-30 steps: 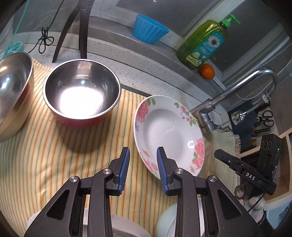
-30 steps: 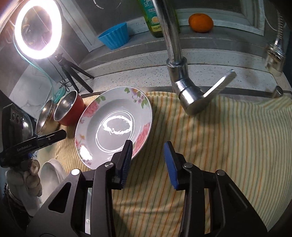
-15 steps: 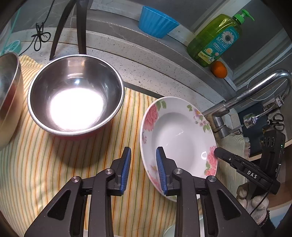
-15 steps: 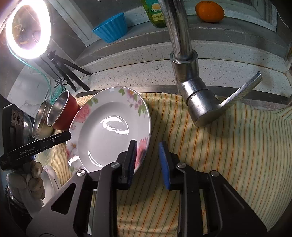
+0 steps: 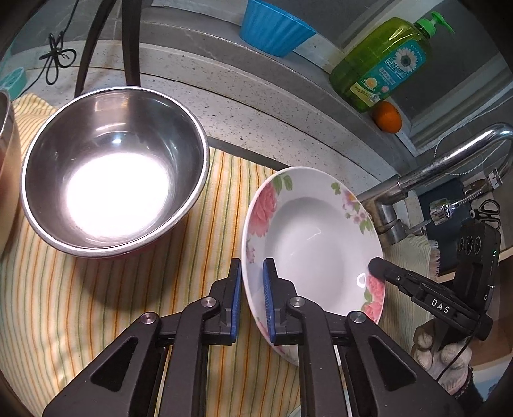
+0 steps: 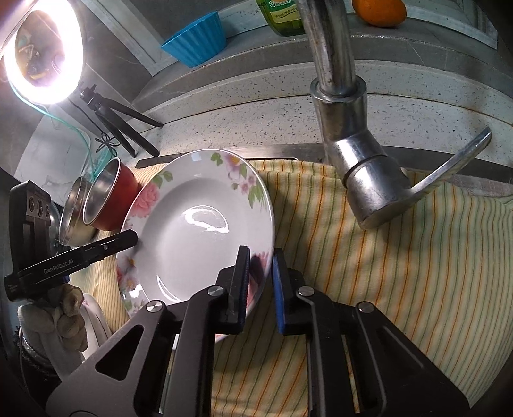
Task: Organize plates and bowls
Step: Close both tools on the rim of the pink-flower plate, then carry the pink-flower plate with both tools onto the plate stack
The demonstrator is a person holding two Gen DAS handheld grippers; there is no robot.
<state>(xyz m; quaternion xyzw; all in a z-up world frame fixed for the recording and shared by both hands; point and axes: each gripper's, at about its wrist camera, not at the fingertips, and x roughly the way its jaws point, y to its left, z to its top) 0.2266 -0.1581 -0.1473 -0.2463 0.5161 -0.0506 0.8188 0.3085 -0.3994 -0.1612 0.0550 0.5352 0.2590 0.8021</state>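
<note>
A white plate with pink flowers (image 5: 307, 243) stands tilted on the striped cloth; it also shows in the right wrist view (image 6: 198, 231). My left gripper (image 5: 251, 288) is shut on its left rim. My right gripper (image 6: 259, 282) is shut on its right rim, and its finger shows in the left wrist view (image 5: 416, 288). A steel bowl with a red outside (image 5: 112, 173) sits left of the plate, and part of another steel bowl (image 5: 6, 160) is at the far left edge.
A chrome tap (image 6: 346, 128) rises behind the plate on the right. A blue cup (image 5: 275, 29), a green soap bottle (image 5: 381, 61) and an orange (image 5: 388, 117) stand on the back ledge. A ring light on a tripod (image 6: 45, 54) is at the left. White dishes (image 6: 96, 317) lie low left.
Both grippers moved in onto the plate's rim and closed on it from opposite sides. The plate now stands more upright off the cloth.
</note>
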